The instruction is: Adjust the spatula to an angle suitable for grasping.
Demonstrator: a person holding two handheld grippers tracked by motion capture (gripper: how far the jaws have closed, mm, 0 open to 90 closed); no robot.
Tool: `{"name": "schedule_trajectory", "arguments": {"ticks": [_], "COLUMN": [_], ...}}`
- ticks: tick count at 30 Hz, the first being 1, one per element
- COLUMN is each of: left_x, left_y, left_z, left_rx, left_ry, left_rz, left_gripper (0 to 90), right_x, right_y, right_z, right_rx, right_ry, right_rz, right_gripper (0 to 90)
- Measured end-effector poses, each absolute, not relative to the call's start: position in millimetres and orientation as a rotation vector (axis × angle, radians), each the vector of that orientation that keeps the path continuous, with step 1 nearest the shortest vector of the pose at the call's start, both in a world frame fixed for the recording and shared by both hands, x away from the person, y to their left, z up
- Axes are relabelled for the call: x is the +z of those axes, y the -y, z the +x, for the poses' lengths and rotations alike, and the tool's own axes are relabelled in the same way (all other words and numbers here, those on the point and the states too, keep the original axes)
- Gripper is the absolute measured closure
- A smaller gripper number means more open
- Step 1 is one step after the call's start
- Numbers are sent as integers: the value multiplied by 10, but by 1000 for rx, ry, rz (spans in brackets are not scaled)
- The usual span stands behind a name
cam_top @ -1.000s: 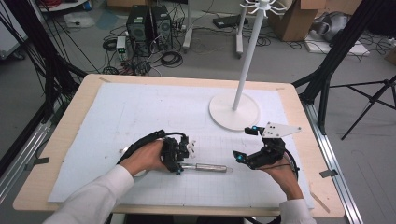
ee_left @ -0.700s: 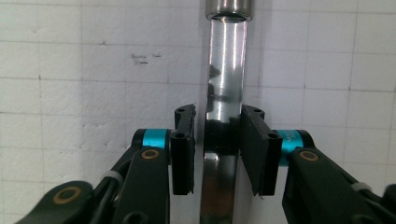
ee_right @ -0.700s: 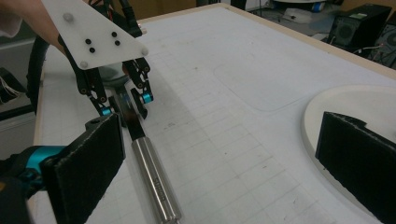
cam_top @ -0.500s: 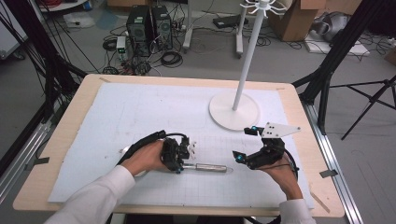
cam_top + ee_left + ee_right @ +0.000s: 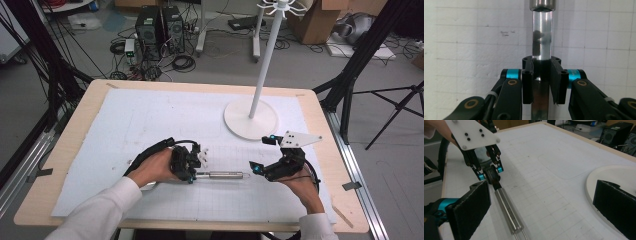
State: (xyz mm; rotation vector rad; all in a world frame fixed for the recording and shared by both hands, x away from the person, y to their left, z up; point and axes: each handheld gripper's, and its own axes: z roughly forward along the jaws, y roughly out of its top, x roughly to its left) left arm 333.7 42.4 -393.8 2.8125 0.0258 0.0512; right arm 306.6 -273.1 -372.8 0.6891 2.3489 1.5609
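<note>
A shiny metal rod with a small wire loop at its right end lies on the white gridded mat. My left gripper is shut on the rod's thin left end. In the left gripper view both pads press on the rod, which runs straight away from the jaws. My right gripper stands open just right of the loop end and touches nothing. In the right gripper view, its wide-apart pads frame the rod, with the left gripper beyond.
A white stand with a round base and a tall pole topped by hooks sits at the back right of the mat, close behind the right gripper. The wooden table edge borders the mat. Computers and cables lie on the floor beyond.
</note>
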Motion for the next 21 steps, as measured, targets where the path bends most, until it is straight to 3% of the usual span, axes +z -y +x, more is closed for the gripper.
{"name": "schedule_trajectory", "arguments": {"ticks": [21], "left_x": [-3691], "left_y": [-644], "left_z": [3391], "left_rx": [98], "left_ry": [-170], "left_rz": [2697], "left_gripper": [745], "right_x": [-3708], "right_y": [2735], "right_z": [3059], "right_rx": [1585], "right_ry": [-2328], "right_rz": [666], "right_gripper": [3]}}
